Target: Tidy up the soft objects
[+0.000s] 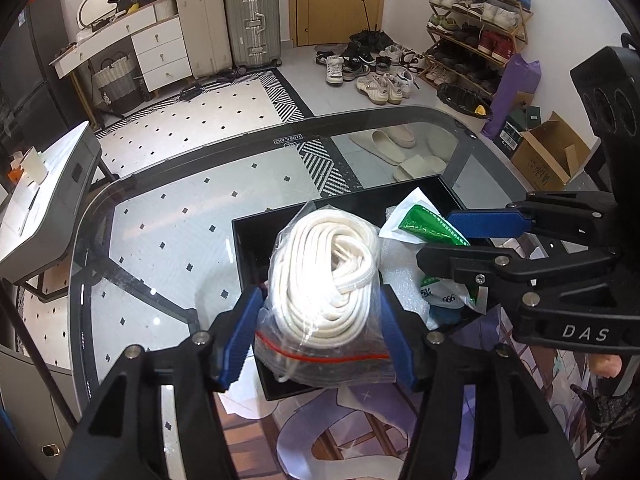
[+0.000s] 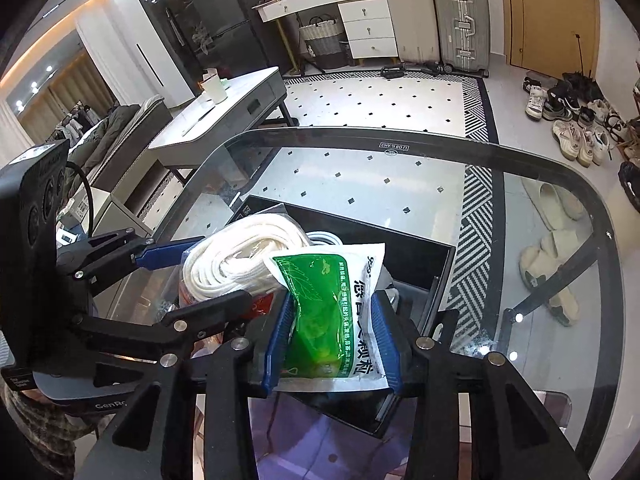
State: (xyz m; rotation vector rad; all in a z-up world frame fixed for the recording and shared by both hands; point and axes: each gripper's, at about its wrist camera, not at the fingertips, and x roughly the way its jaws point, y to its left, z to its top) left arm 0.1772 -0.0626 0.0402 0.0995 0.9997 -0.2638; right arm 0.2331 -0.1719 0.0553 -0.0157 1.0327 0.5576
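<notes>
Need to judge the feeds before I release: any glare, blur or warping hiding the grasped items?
Left wrist: the bag of white rope in the left gripper is sharp, with mild sheen on its plastic; the glass table reflects little. Right wrist: the green sachet in the right gripper is readable; light spots glint on the glass. Both views bend strongly at the edges.

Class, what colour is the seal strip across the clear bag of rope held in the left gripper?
Red; the seal strip shows best in the left wrist view.
</notes>
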